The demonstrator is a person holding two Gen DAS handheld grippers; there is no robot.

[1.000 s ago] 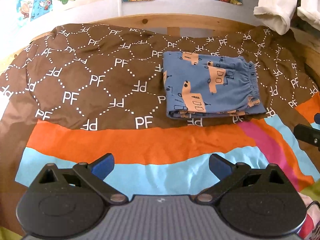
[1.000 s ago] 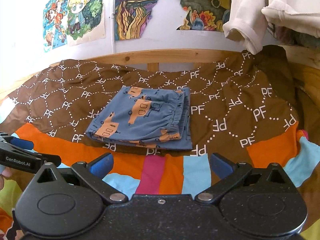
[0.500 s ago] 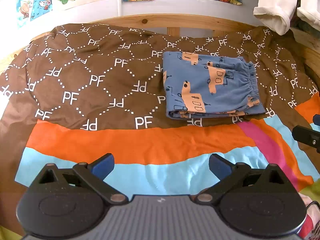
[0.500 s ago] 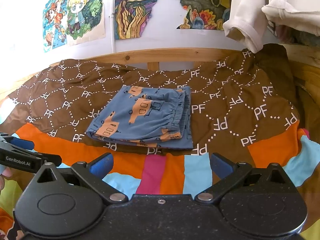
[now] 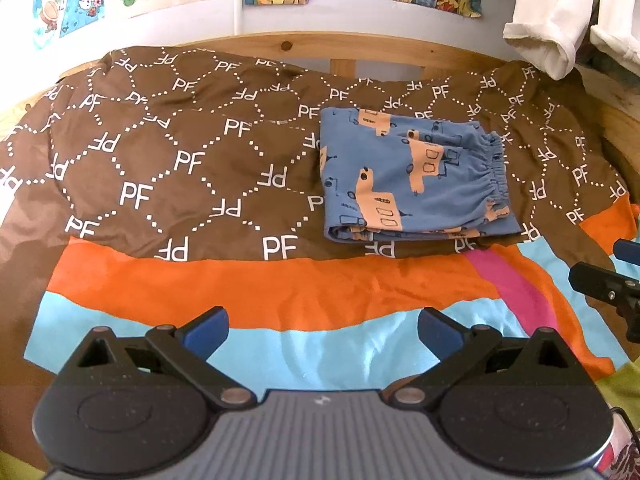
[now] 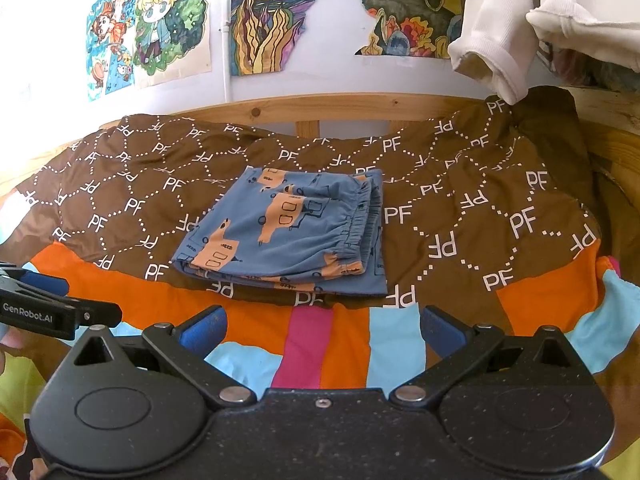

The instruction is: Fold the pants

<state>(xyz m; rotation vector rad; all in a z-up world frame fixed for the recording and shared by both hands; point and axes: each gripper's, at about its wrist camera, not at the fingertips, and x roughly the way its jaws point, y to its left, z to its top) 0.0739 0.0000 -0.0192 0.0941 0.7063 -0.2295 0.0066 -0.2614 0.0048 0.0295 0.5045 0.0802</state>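
Note:
The blue pants (image 5: 412, 178) with orange vehicle prints lie folded into a compact rectangle on the brown "PF" bedspread (image 5: 168, 168), elastic waistband to the right. They also show in the right wrist view (image 6: 288, 232), ahead of center. My left gripper (image 5: 322, 330) is open and empty, held over the orange and light blue stripes, short of the pants. My right gripper (image 6: 324, 330) is open and empty, just in front of the pants' near edge. Each gripper shows at the edge of the other's view.
A wooden bed frame (image 5: 360, 46) runs behind the bedspread below a wall with colourful drawings (image 6: 160, 28). White garments (image 6: 520, 20) hang at the upper right. The bedspread (image 6: 460, 216) spreads wide to the left and right of the pants.
Both grippers have stayed open and nearly still. The view has shifted only slightly; the pants lie as before.

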